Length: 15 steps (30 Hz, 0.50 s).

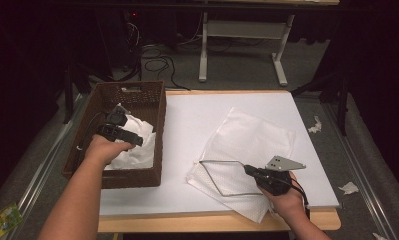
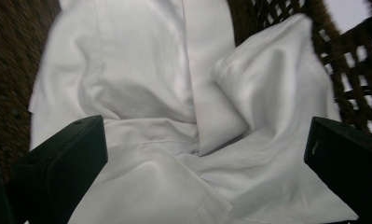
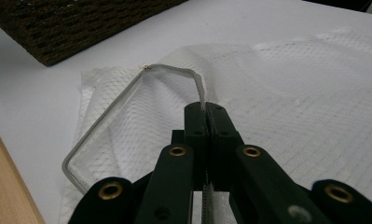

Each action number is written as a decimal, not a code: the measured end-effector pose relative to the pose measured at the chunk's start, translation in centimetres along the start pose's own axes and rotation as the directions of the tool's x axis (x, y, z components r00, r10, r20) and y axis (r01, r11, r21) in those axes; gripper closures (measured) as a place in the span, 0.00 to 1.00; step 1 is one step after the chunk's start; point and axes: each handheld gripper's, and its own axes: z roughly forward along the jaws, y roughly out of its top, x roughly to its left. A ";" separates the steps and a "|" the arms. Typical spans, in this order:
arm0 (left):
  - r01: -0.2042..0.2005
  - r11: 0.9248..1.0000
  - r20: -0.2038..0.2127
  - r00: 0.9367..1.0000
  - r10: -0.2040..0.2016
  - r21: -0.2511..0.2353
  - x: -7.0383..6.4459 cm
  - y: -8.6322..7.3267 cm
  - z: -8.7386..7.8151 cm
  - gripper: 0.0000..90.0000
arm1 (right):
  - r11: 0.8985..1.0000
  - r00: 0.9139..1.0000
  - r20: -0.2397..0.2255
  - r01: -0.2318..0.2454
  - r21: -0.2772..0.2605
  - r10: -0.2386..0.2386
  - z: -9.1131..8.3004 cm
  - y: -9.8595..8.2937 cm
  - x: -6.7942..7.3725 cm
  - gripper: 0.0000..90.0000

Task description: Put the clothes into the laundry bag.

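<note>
Clamping the zipper edge point(image 3: 127, 95) of a white mesh laundry bag point(image 1: 247, 145), the right gripper point(image 3: 205, 109) had its jaws clenched on that edge and held the bag's mouth lifted open on the white surface point(image 1: 187, 125). Over in the wicker basket point(image 1: 152, 107), the left gripper point(image 1: 118, 114) hung spread wide, grasping nothing, above the crumpled white cloth point(image 2: 174, 116) inside.

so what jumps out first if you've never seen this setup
A brown wicker basket at the table's left holds crumpled white cloth, with the left gripper over it, jaws wide open. At the right, a white mesh bag lies flat on the white table, and the right gripper is shut on its zipper edge, lifting the opening.
</note>
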 end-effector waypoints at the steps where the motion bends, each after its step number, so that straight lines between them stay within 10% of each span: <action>1: 0.004 1.000 -0.011 1.000 -0.004 0.010 0.1 0.1 0.3 0.00 | 1.000 1.000 -0.001 0.001 -0.001 -0.001 0.0 0.0 0.0 0.99; 15: 0.086 0.963 0.019 0.995 -0.094 0.255 1.3 0.4 6.4 0.00 | 1.000 1.000 -0.003 -0.002 -0.003 0.002 -0.1 0.0 -0.2 0.99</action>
